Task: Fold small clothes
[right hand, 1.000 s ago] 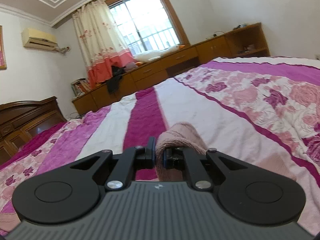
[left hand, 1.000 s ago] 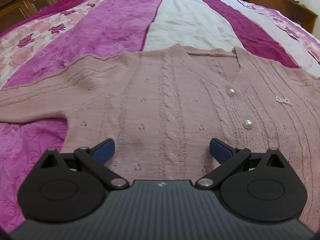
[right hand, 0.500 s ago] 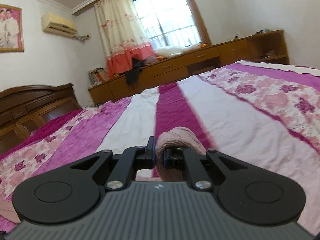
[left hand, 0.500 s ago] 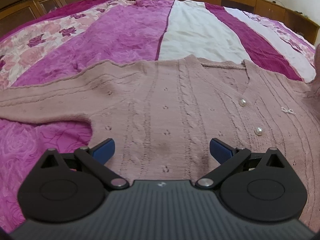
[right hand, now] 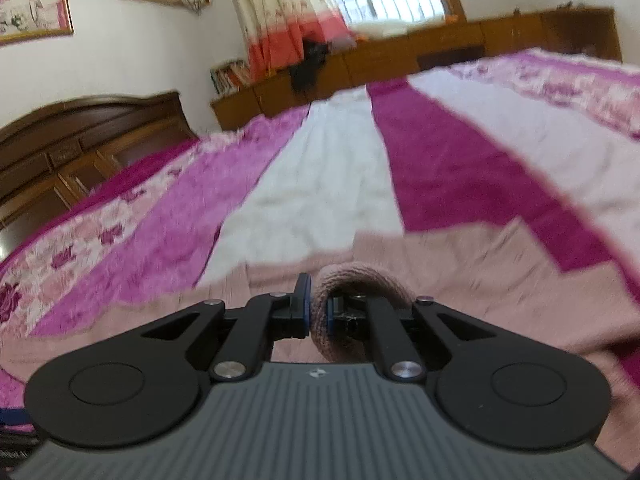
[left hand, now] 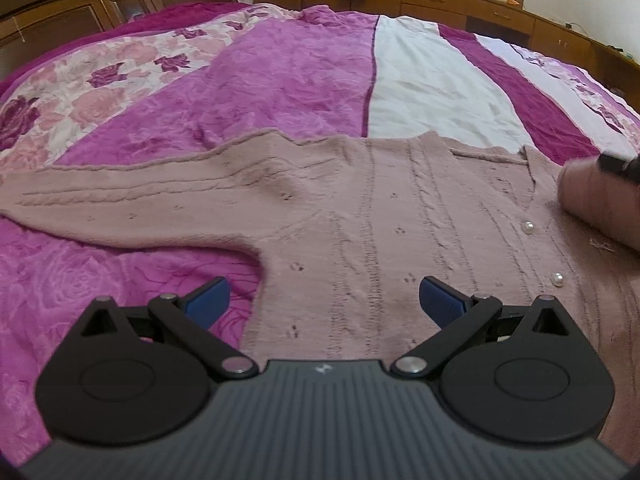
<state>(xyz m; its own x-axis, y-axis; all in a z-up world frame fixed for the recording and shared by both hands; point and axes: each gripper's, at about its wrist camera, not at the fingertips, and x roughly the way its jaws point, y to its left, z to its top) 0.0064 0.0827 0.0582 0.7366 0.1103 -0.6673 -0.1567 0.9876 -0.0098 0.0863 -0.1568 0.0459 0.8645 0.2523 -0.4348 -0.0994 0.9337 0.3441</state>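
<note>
- One dusty-pink knitted cardigan (left hand: 400, 216) lay spread flat on the bed (left hand: 280, 64), across its striped pink, purple and white bedspread.
- Its one sleeve (left hand: 132, 200) stretched out toward 9 o'clock in the left wrist view, and two pearl buttons (left hand: 529, 227) sat toward 3 o'clock.
- Left gripper (left hand: 323, 299) hovered over the cardigan's lower body, released, blue pads wide apart and holding nothing.
- Right gripper (right hand: 317, 312) was clenched on the other sleeve's cuff (right hand: 360, 280), whose knit looped up over the pads.
- That lifted sleeve (left hand: 596, 204) appeared at 3 o'clock in the left view, above the cardigan's front.
- Wooden cabinets (right hand: 460, 44) lined the far wall at 12 o'clock.
</note>
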